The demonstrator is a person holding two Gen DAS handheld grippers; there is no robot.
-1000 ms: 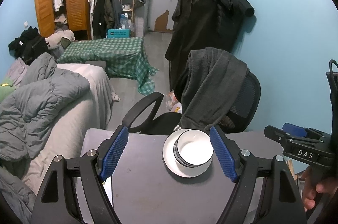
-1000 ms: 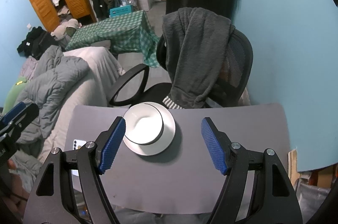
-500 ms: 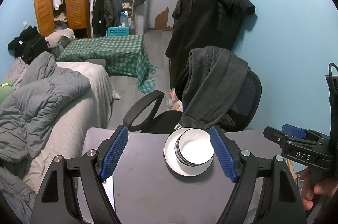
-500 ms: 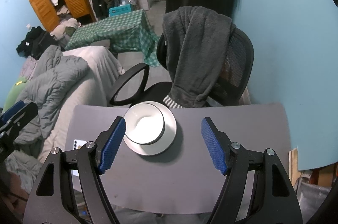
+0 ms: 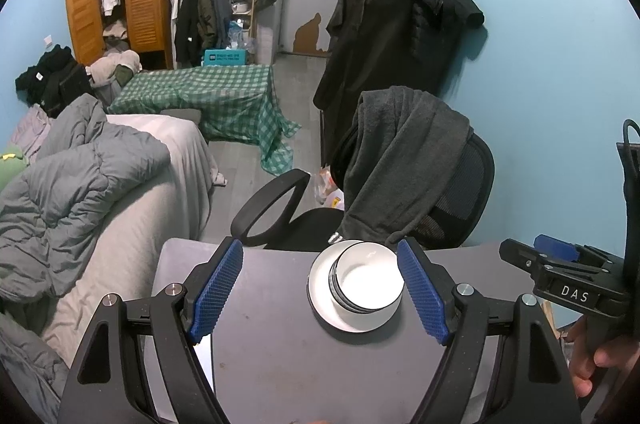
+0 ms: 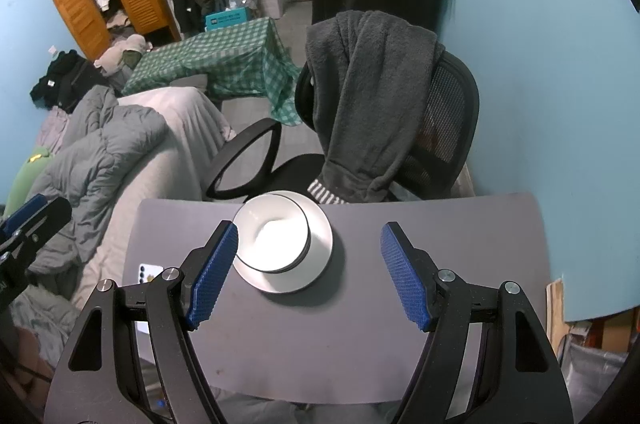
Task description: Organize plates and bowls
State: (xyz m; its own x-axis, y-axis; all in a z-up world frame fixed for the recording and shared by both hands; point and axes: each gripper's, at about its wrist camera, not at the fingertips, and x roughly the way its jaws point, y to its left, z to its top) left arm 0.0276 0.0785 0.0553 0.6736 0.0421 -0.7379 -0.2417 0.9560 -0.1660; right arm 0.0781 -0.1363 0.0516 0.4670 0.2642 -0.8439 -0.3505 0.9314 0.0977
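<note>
Nothing has shifted in the last second: both the left tongs (image 5: 320,288) and right tongs (image 6: 308,272) hang released and empty above the surface (image 6: 440,236). The stacked bowls (image 5: 366,282) sit nested on the plate (image 5: 320,300) just ahead of them, so the tidying looks finished.

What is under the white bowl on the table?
A white plate sits under the bowl, on the grey table. In the left view the bowl's side shows dark rings, maybe more bowls stacked. The middle of the plate is covered, so I cannot see it.
</note>
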